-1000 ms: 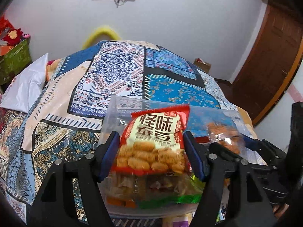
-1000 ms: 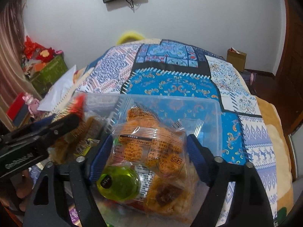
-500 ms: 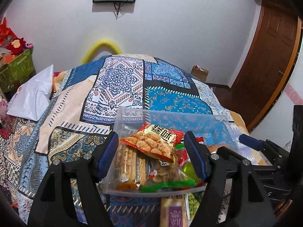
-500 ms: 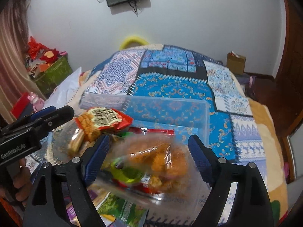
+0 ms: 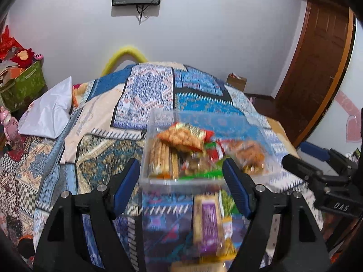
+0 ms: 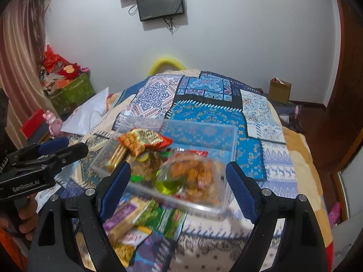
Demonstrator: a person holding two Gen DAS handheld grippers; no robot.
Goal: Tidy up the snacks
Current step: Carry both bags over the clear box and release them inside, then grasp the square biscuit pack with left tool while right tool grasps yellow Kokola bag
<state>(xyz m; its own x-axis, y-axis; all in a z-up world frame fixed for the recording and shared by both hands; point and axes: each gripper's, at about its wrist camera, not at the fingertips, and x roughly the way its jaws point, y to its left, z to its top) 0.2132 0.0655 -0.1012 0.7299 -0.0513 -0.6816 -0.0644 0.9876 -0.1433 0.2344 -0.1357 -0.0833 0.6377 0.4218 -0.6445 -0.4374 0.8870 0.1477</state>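
- Clear plastic container [image 6: 229,136]: it is sitting on the patterned bedspread [image 6: 204,104] at the near end of the bed, with its long axis running left to right across your view and its open top facing up.
- Red snack packet [image 6: 145,139]: it is lying on top of the pile at the container's far left, tilted, with its long axis running left to right.
- Biscuit sticks [image 5: 162,158]: they are lying along the container's left wall, pointing from near to far.
- Clear bag of orange pieces [image 6: 192,167]: it is resting at the container's near right, above a green round item [image 6: 169,184].
- Loose packets, purple [image 5: 209,223] and green [image 6: 163,217]: they are lying on the bedspread just near of the container, outside it.
- Left gripper [image 5: 181,188]: you are holding its jaws wide apart and empty; the container's near left corner is showing between them, untouched.
- Right gripper [image 6: 178,190]: you are holding its jaws wide apart too, gripping nothing, just near of the container.
- White pillow [image 5: 48,111]: it is lying far left on the bed.
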